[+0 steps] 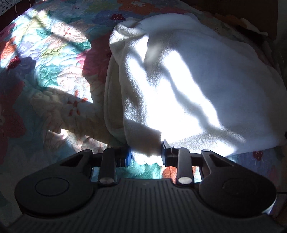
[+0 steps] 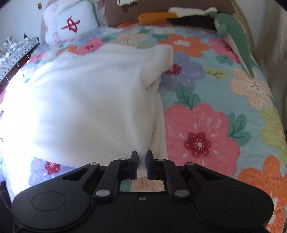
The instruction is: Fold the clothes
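A white fleece garment (image 1: pixel 188 86) lies folded on a floral quilt (image 1: pixel 53 71); it also shows in the right wrist view (image 2: pixel 89 107). My left gripper (image 1: pixel 145 154) has its jaws partly apart with the garment's near left corner between them. My right gripper (image 2: pixel 142 161) is shut on the garment's near right edge, a thin fold of white cloth pinched between the pads. The garment's far sleeve or corner (image 2: pixel 161 59) is folded over on top.
The floral quilt (image 2: pixel 206 125) covers the bed. A white pillow with a red mark (image 2: pixel 70 25) sits at the far left, a green plush toy (image 2: pixel 235 39) and an orange plush (image 2: pixel 152 17) at the headboard. A grey object (image 2: pixel 16 52) stands beside the bed at left.
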Tool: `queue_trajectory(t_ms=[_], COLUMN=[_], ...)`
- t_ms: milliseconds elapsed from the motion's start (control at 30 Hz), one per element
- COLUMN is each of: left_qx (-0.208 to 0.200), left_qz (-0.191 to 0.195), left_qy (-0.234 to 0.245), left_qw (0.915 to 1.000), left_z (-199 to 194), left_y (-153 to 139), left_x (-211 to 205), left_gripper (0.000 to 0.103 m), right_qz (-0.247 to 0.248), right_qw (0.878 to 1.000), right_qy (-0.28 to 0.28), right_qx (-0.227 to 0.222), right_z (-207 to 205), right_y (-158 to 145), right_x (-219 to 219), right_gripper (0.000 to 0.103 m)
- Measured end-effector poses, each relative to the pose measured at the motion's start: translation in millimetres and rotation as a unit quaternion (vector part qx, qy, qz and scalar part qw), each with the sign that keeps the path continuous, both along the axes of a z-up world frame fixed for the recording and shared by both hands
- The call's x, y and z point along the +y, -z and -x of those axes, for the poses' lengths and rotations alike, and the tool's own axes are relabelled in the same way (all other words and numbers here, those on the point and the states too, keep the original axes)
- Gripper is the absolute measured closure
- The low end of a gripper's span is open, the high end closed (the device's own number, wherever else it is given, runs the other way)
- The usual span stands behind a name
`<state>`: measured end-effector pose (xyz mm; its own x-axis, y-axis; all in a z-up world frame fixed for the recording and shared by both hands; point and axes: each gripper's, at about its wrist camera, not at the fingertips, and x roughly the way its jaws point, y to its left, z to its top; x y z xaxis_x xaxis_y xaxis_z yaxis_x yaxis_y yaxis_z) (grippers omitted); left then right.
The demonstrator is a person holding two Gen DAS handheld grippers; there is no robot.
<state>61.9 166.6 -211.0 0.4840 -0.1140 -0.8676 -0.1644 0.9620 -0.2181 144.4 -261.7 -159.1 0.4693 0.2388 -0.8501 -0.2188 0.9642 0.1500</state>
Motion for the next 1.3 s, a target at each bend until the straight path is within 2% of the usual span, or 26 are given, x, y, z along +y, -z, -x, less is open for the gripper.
queue_trajectory(t_ms=[100, 267, 333, 400, 433, 500, 567, 700, 733, 800, 833, 900, 967, 1100, 1200, 1300], left_qx=[0.006, 0.008, 0.009, 0.021, 0.027, 0.029, 0.03, -0.019, -0.049, -0.109, -0.116, -0.128, -0.141, -0.089, -0.009, -0.014], left_qz=[0.01, 0.016, 0.018, 0.004, -0.003, -0.015, -0.027, -0.079, -0.068, -0.046, -0.039, -0.024, -0.008, -0.025, -0.03, -0.005], left_qy=[-0.007, -0.008, -0.008, -0.009, -0.01, -0.005, 0.0, 0.031, 0.041, 0.061, 0.077, 0.108, 0.138, 0.19, 0.185, 0.176], left_qw=[0.9999, 0.9998, 0.9998, 0.9997, 0.9996, 0.9995, 0.9992, 0.9962, 0.9956, 0.991, 0.9896, 0.9856, 0.9803, 0.9774, 0.9822, 0.9843], left_z=[0.2, 4.4, 6.1, 3.3, 2.0, 4.3, 6.6, 17.9, 19.7, 23.2, 17.4, 5.9, -5.7, -44.9, -66.8, -70.0], left_y=[1.9, -5.1, -7.8, -9.0, -9.6, -16.6, -23.6, -57.7, -66.5, -83.9, -83.0, -81.3, -79.4, -38.4, -0.2, 4.3], left_x=[2.8, 3.7, 4.0, -1.0, -3.4, -8.0, -12.6, -28.8, -33.7, -43.7, -55.2, -78.2, -101.2, -143.1, -144.6, -135.5], left_gripper=[0.071, 0.067, 0.064, 0.058, 0.058, 0.056, 0.055, 0.05, 0.048, 0.043, 0.038, 0.036, 0.036, 0.036, 0.036, 0.034], right_qz=[-0.012, -0.026, -0.028, -0.026, -0.027, -0.034, -0.046, -0.081, -0.102, -0.168, -0.202, -0.251, -0.261, -0.272, -0.283, -0.305], right_qw=[1.0, 0.999, 0.999, 0.998, 0.997, 0.997, 0.996, 0.995, 0.993, 0.984, 0.976, 0.96, 0.95, 0.927, 0.912, 0.899], right_qy=[0.013, 0.028, 0.043, 0.059, 0.064, 0.061, 0.052, 0.032, 0.036, 0.061, 0.08, 0.113, 0.151, 0.236, 0.284, 0.305], right_qx=[0.017, 0.015, 0.012, -0.008, -0.021, -0.037, -0.048, -0.053, -0.049, -0.021, 0.001, 0.051, 0.082, 0.103, 0.088, 0.075], right_z=[-6.5, -2.0, -0.1, 4.0, 6.1, 11.3, 16.6, 35.0, 40.0, 44.4, 44.5, 40.4, 35.6, 35.5, 39.5, 32.2], right_y=[3.9, 3.2, -2.1, -11.8, -16.6, -24.1, -30.5, -43.8, -46.6, -44.4, -40.1, -26.1, -13.8, 7.8, 25.3, 46.5], right_x=[-4.6, -7.5, -8.1, -5.9, -3.8, 4.3, 13.4, 34.0, 37.1, 38.2, 38.1, 38.3, 37.0, 26.2, 18.1, 12.2], right_gripper=[0.094, 0.09, 0.084, 0.068, 0.065, 0.052, 0.049, 0.045, 0.043, 0.026, 0.021, 0.019, 0.019, 0.019, 0.019, 0.017])
